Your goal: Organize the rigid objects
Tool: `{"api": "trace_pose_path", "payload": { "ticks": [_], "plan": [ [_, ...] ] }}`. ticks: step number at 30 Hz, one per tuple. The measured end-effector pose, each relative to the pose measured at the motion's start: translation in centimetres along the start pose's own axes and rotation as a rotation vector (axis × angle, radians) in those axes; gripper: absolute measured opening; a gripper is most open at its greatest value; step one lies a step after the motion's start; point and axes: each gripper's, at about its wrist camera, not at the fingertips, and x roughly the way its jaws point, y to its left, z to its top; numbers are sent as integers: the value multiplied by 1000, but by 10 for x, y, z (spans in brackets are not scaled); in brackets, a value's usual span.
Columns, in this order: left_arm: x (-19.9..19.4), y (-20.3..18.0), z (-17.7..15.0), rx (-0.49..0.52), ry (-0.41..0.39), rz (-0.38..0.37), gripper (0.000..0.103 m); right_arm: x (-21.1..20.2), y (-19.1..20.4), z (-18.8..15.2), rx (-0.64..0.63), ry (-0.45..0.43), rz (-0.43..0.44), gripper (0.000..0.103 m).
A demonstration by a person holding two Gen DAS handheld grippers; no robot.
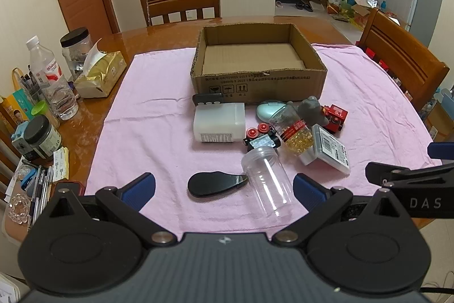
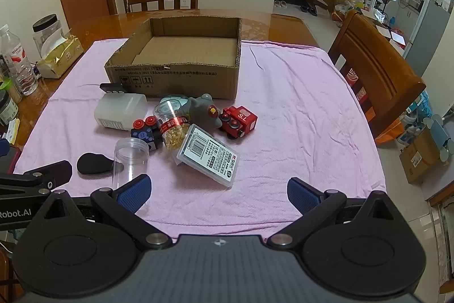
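An open cardboard box (image 1: 256, 84) (image 2: 173, 75) stands on the pink cloth (image 1: 147, 115) (image 2: 298, 104); nothing shows inside it. In front of it lie a white plastic bottle (image 1: 218, 122) (image 2: 120, 111), a clear empty jar (image 1: 268, 183) (image 2: 129, 161), a flat black object (image 1: 212, 183) (image 2: 93, 163), a jar of yellow capsules (image 1: 295, 132) (image 2: 173, 129), a clear labelled case (image 1: 332, 151) (image 2: 210, 155), a red toy train (image 1: 334, 117) (image 2: 238, 121), a grey toy (image 1: 312, 110) (image 2: 205, 110), a black toy with red wheels (image 1: 261, 139) (image 2: 146, 132), a mint case (image 1: 269, 108) and a black remote (image 1: 207, 98). My left gripper (image 1: 224, 189) and right gripper (image 2: 217, 192) are open and empty, near the cloth's front edge.
At the table's left edge stand a water bottle (image 1: 51, 81), jars (image 1: 75, 47), a gold tissue pack (image 1: 99, 75) and pens (image 1: 42, 189). Wooden chairs stand behind (image 1: 181, 2) and to the right (image 2: 374, 67). The right gripper's body shows at the left view's right edge (image 1: 411, 181).
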Motion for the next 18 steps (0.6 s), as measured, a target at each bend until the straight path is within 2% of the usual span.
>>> {"api": "trace_pose_path", "payload": {
  "ticks": [18],
  "plan": [
    [1,1,1,6,-3,-3,102,-1,3,2,-2,-5,-7,103]
  ]
}}
